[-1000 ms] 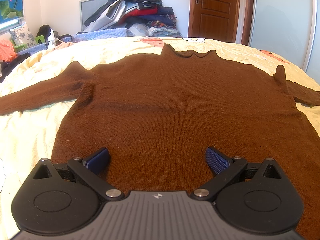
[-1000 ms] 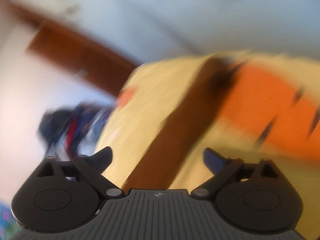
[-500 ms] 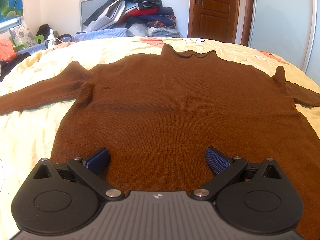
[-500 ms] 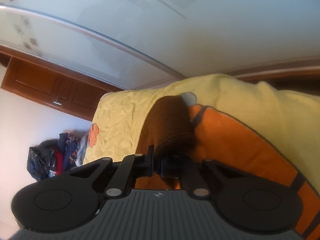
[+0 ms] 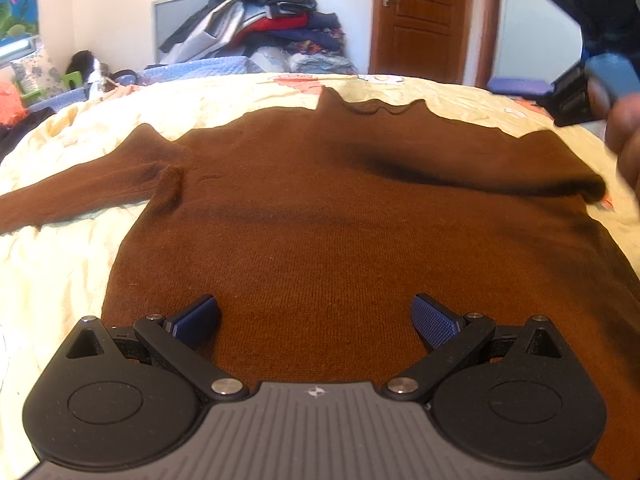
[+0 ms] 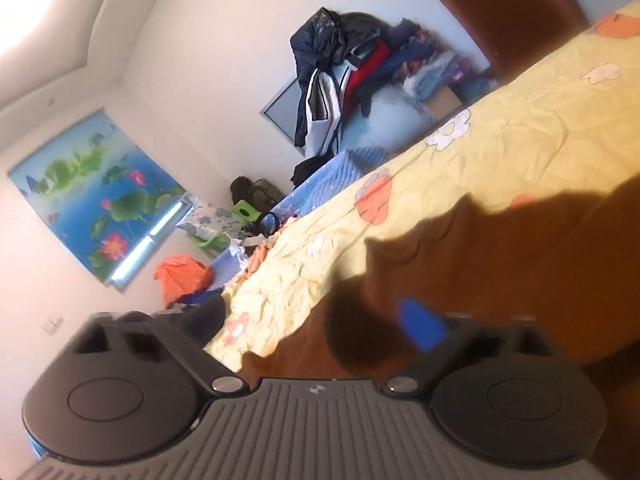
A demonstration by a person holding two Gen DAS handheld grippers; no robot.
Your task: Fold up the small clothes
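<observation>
So the big change: the right sleeve has been brought in and laid across the chest of the brown sweater. Half a second ago it was clamped in the right tool out past the sweater's edge, over the yellow bedspread. Now that tool is seen with its blue pads spread apart and nothing between them, tilted and blurred with motion, up beyond the sweater's right shoulder in the left wrist view. So the sleeve looks to have been let go and the tool is being pulled away.

The sweater itself is spread flat on the bed, collar pointing away from the left tool. The left sleeve is stretched straight out from the sweater's left shoulder, not yet folded in.

The left tool hasn't budged across the three views: it's held just above the hem of the sweater, pads wide apart, gripping nothing.

For the task, one sleeve fold can probably be counted as done. The left sleeve would likely be next, then the body gets doubled over. The folded sleeve sits a bit loose and angled, so it could slide when the body is lifted.
</observation>
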